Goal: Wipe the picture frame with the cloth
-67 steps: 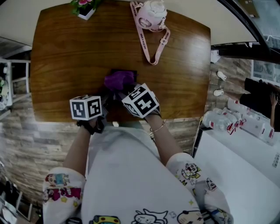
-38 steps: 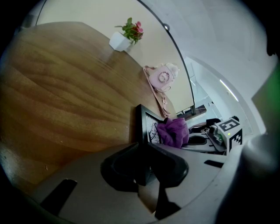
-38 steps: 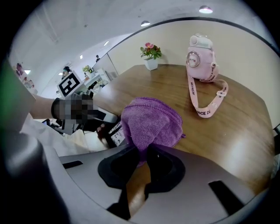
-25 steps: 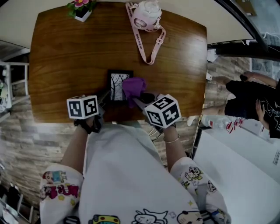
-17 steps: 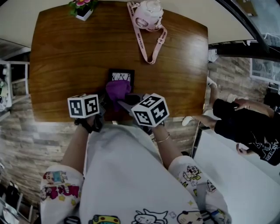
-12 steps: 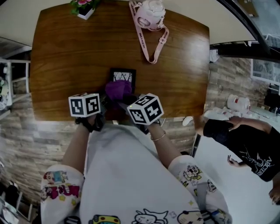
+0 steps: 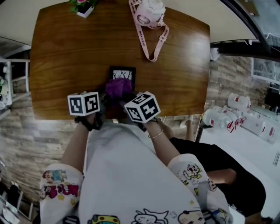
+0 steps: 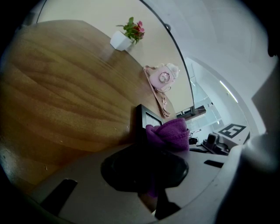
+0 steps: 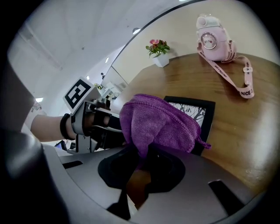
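A black picture frame with a tree print lies on the wooden table, near its front edge. In the head view my left gripper is at the frame's near left corner. In the left gripper view the frame's dark edge runs into my left gripper, which is shut on it. My right gripper is shut on a bunched purple cloth. The cloth rests on the near half of the frame and hides it. The right gripper comes in from the near right.
A small white pot of flowers stands at the table's far left. A pink bottle with a long strap lies at the far middle. A person in black is close by at the lower right, near white bottles.
My right gripper carried the cloth left, from beside the frame's right edge onto the frame's near half. The left gripper stayed put. The person in black moved nearer at the right.
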A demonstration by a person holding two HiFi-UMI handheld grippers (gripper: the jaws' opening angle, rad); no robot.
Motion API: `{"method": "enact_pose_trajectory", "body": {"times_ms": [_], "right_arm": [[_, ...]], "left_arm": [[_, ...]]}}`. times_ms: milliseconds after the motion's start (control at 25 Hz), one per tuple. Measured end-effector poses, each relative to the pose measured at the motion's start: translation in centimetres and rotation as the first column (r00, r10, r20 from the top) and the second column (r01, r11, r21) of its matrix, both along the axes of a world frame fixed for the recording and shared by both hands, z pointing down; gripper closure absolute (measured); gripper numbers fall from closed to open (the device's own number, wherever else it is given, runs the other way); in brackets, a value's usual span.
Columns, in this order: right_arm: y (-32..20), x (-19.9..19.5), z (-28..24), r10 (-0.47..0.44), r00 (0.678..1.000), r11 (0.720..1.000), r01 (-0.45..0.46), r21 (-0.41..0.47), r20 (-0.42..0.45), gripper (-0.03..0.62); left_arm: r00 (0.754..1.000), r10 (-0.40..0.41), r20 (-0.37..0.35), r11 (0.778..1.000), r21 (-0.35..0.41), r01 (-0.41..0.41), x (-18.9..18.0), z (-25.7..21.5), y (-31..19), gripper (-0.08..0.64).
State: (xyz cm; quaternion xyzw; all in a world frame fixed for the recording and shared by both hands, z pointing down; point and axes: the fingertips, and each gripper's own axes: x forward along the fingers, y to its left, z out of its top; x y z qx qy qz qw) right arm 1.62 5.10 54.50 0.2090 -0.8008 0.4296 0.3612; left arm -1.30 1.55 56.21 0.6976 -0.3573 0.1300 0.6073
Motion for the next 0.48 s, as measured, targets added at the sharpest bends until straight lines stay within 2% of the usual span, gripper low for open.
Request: {"method": "enact_pose_trajectory", "body": {"times_ms": [480], "right_arm": [[-0.3, 4.1, 0.1, 0.036, 0.998, 0.999, -0.035, 0.017, -0.055, 0.543]], "left_arm": [[1.0, -0.002, 0.0, 1.0, 0.001, 0.002, 0.1, 0.1, 0.0, 0.505]]}}
